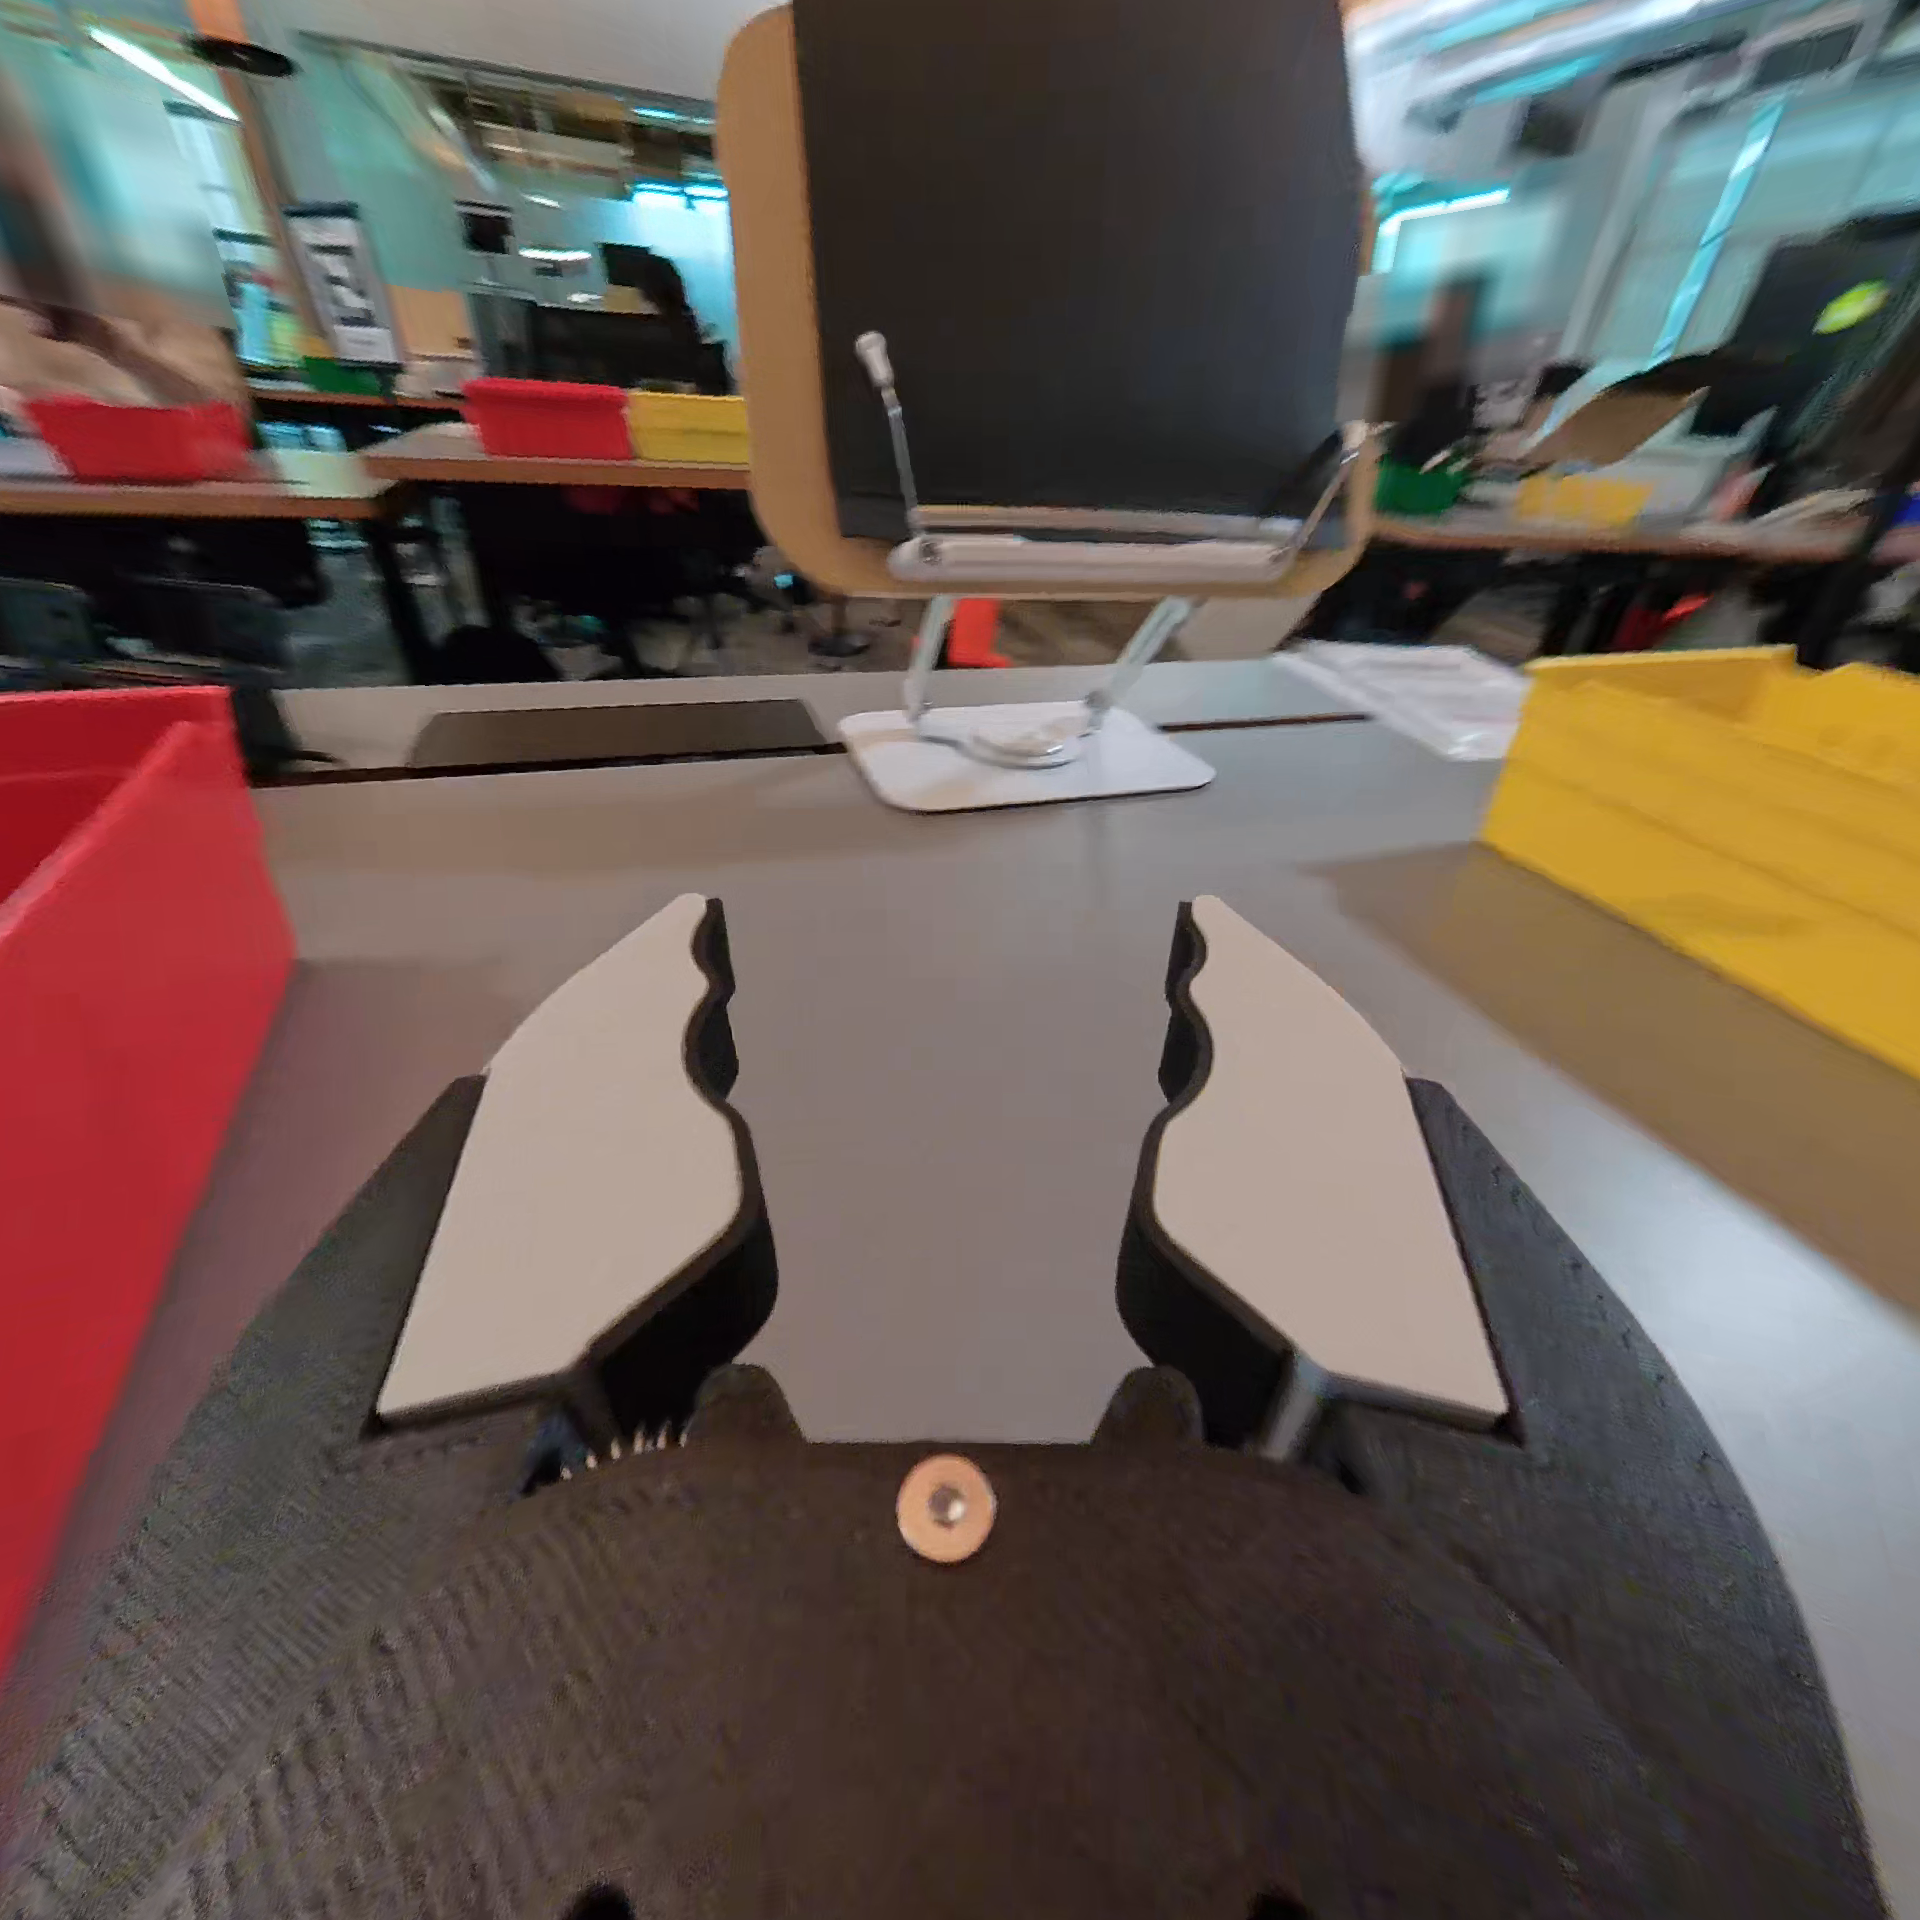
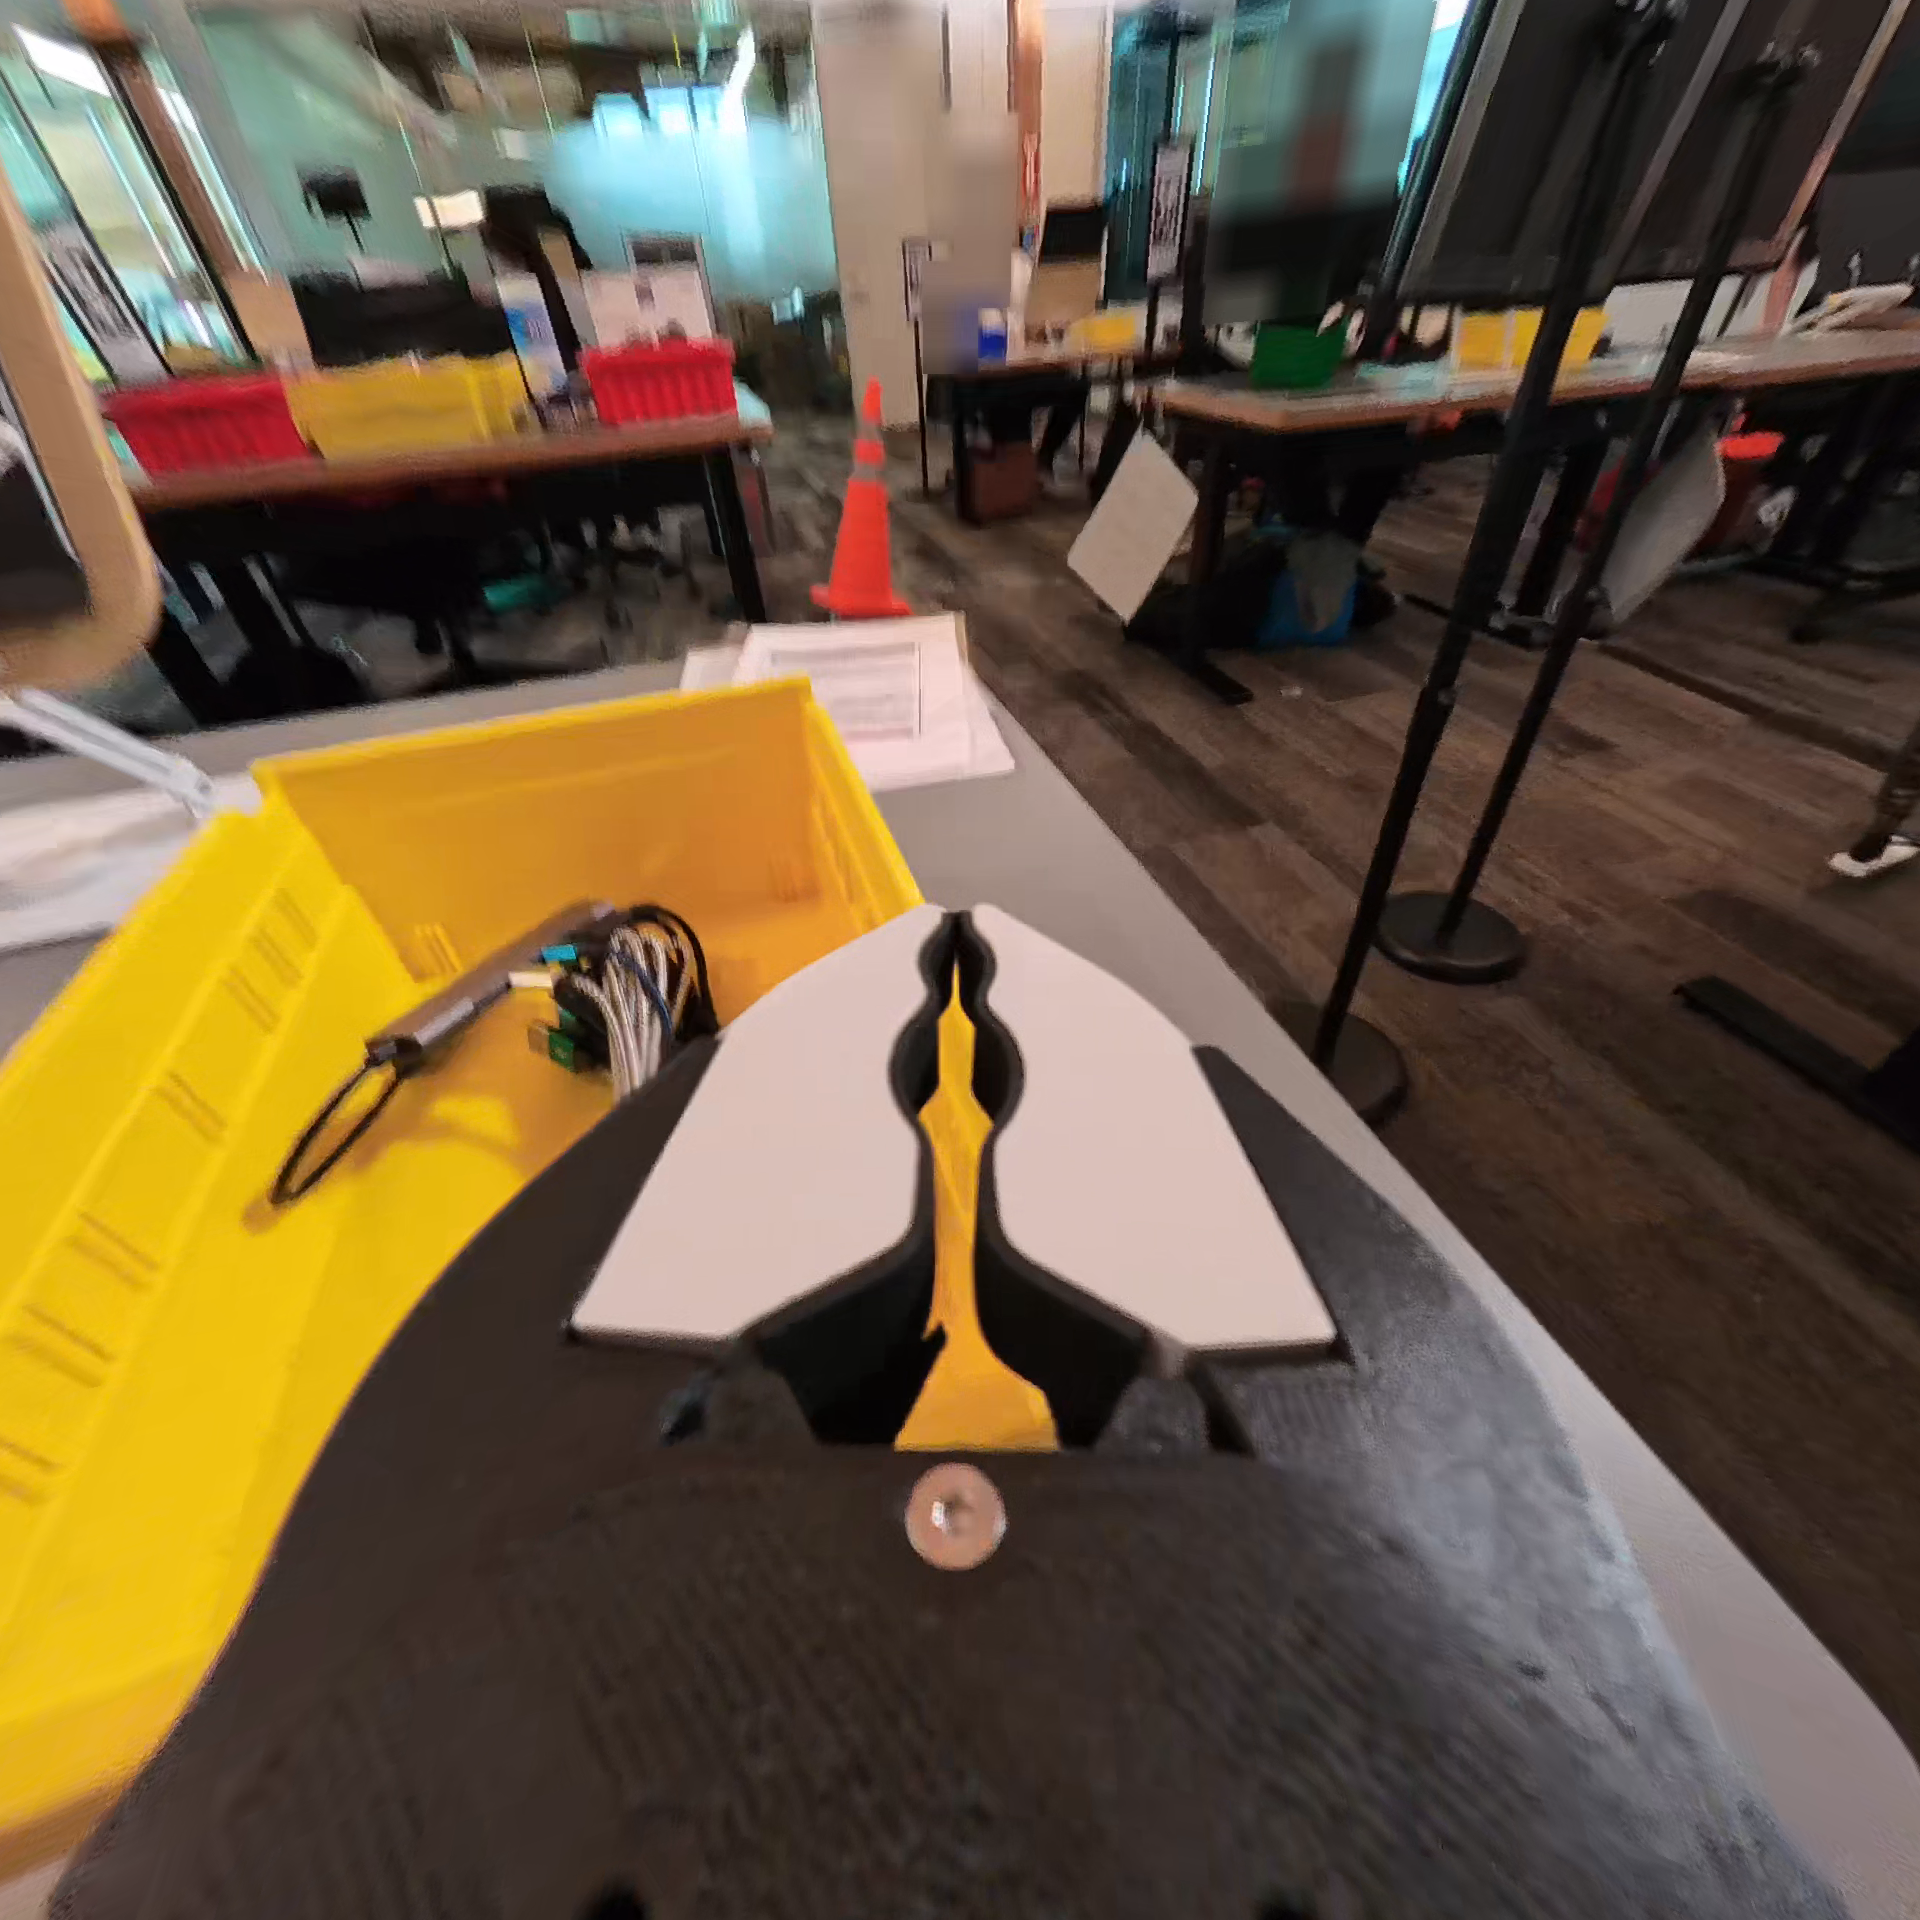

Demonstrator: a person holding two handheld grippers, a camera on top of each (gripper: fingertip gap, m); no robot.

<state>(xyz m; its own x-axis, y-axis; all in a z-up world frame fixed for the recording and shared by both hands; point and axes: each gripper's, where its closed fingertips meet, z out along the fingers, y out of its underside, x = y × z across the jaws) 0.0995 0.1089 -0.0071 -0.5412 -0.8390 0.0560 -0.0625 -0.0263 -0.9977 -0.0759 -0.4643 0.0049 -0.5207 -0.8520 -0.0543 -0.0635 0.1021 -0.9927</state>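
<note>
Your left tongs (image 1: 951, 940) hang wide open over bare desk (image 1: 1039, 862) between red bin (image 1: 125, 935) and yellow bin (image 2: 582, 790); right tongs (image 2: 961, 920) are closed, empty, above the yellow bin's cables (image 2: 634, 997)

The left gripper (image 1: 951, 935) points toward twelve o'clock, held level, its jaws spread wide apart with nothing between them. The right gripper (image 2: 958, 925) tips slightly downward toward twelve o'clock, its jaws pressed nearly together at the tips, gripping nothing.

Both grippers: textured black bodies, white-topped wavy fingers (image 1: 613, 1143), a central silver screw (image 1: 945, 1508).
</note>
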